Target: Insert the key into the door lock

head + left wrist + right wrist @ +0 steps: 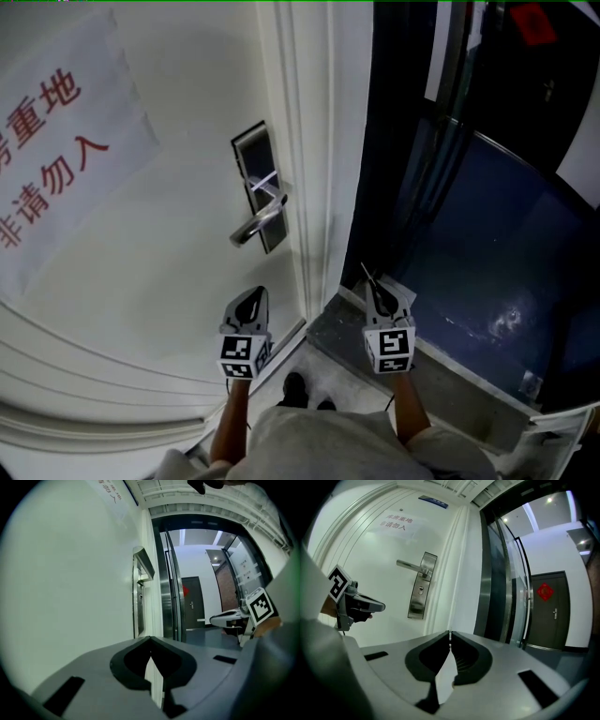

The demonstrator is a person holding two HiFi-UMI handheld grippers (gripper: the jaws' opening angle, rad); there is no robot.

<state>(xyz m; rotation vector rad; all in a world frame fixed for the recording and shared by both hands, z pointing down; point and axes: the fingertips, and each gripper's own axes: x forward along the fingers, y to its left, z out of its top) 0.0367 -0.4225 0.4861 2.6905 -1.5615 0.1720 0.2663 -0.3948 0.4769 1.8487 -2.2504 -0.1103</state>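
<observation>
The white door carries a metal lock plate [261,187] with a lever handle [258,223]; in the right gripper view the lock plate [422,585] shows a keyhole [421,590] below the lever. My right gripper [373,281] is shut on a thin key [367,274] that sticks out past its tips, seen edge-on as a sliver of key [449,637] in its own view. It hangs right of the door edge, below the lock and apart from it. My left gripper [253,298] is shut and empty, close to the door face below the handle. The lock plate [139,597] appears edge-on ahead of it.
A paper sign with red characters [47,141] is stuck on the door at left. Right of the door frame [323,169] is a dark opening with a blue floor [487,253], glass panels in a metal frame [506,583], and a far door [551,609]. A stone threshold [450,375] runs below.
</observation>
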